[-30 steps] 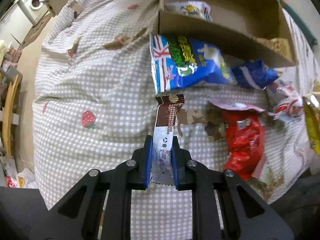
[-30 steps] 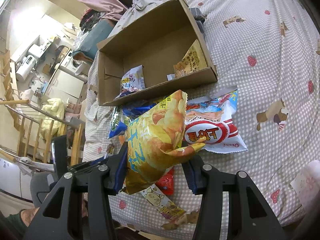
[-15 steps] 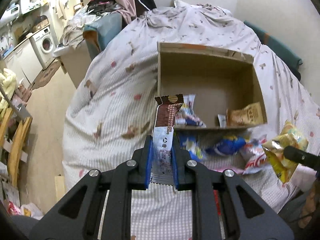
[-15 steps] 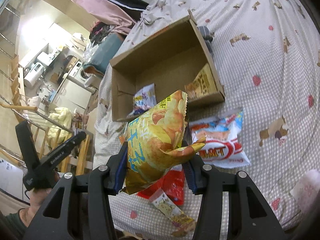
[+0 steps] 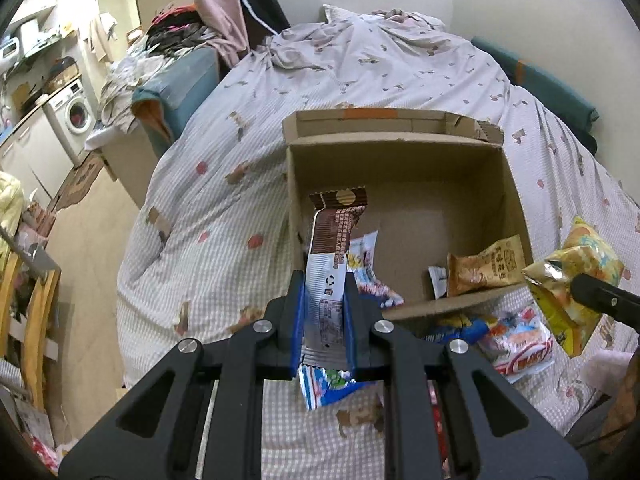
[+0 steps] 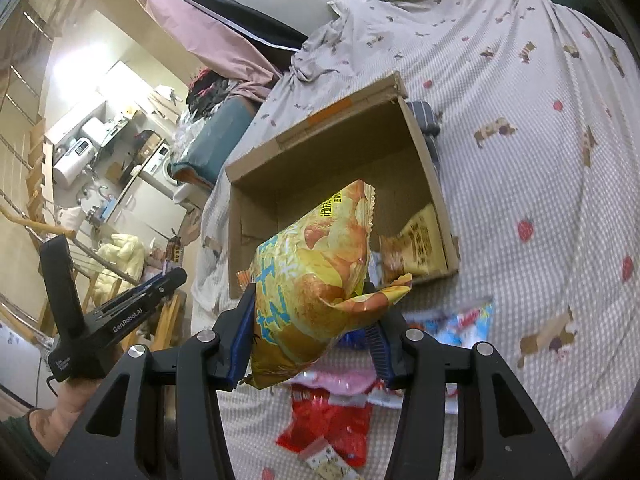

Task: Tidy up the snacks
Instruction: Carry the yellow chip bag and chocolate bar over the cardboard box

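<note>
The left claw was clamped on a brown snack bar held above the cardboard box's near-left corner; it would best release well past the wall. The right claw gripped a yellow chip bag over the near wall, needing a drop beside the orange packet.

Left wrist cam: sits behind the left gripper, looks fwd and steeply down along its fingers onto the bed, cardboard box dead ahead, fairly near; floor and washing machine at far left.

Right wrist cam: behind the right gripper, looks fwd and down at a shallower angle, from the box's right side, close.

Shared: box, bed cover, loose packets near the box, laundry corner. Each cam catches the other tool: left gripper at left edge of right view, right gripper at right edge of left view.
</note>
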Available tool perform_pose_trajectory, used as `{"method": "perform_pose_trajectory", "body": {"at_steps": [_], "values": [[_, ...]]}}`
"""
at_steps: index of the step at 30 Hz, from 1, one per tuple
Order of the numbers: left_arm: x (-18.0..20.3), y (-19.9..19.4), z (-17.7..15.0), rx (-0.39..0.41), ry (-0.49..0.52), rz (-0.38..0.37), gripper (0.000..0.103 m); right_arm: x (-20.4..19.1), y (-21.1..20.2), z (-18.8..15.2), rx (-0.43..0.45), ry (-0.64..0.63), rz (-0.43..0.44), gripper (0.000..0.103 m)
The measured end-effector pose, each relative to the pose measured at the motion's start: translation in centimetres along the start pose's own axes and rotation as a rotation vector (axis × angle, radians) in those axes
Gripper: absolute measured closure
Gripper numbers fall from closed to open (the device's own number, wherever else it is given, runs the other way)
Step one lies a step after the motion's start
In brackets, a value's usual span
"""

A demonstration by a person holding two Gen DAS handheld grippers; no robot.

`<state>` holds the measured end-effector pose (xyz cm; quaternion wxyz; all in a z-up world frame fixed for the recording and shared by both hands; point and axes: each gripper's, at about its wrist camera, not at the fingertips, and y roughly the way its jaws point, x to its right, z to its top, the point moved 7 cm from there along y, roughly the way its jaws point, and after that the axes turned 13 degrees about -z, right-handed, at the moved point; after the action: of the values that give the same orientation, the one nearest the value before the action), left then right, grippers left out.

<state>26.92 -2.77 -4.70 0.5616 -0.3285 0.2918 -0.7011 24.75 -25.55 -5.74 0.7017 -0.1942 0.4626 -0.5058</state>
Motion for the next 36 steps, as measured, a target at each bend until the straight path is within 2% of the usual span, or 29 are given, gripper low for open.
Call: {"method": "perform_pose_trajectory", "body": {"at_steps": [10, 14, 19, 23, 29, 33, 36], "values": [[0.4, 2.5, 2.9, 0.014, 0.027, -0.007, 0.089, -0.1, 2.6, 3.4, 0.022, -0.041, -0.028, 0.052], [0.1, 4.0, 3.2, 0.015, 0.026, -0.005, 0.089, 0.1, 3.5, 4.7, 0.04, -0.048, -0.038, 0.052], [0.0, 6.1, 3.1, -0.008, 0.014, -0.041, 0.089, 0.2, 4.9, 6.0, 0.054, -0.05, -0.049, 0.052], [0.0, 7.0, 3.5, 0.012, 0.034, -0.042, 0.089, 0.4, 6.5, 6.7, 0.053, -0.053, -0.068, 0.052], [-0.4, 8.3, 3.3, 0.001, 0.02, -0.068, 0.089, 0.4, 8.4, 7.0, 0.034, -0.05, -0.08, 0.052], [-0.8, 9.0, 2.7, -0.035, -0.015, -0.08, 0.089, 0.0, 9.5, 6.3, 0.005, -0.07, -0.092, 0.052], [-0.8, 8.7, 3.0, -0.02, -0.012, -0.071, 0.089, -0.4, 10.2, 5.8, -0.017, -0.081, -0.096, 0.052]]}}
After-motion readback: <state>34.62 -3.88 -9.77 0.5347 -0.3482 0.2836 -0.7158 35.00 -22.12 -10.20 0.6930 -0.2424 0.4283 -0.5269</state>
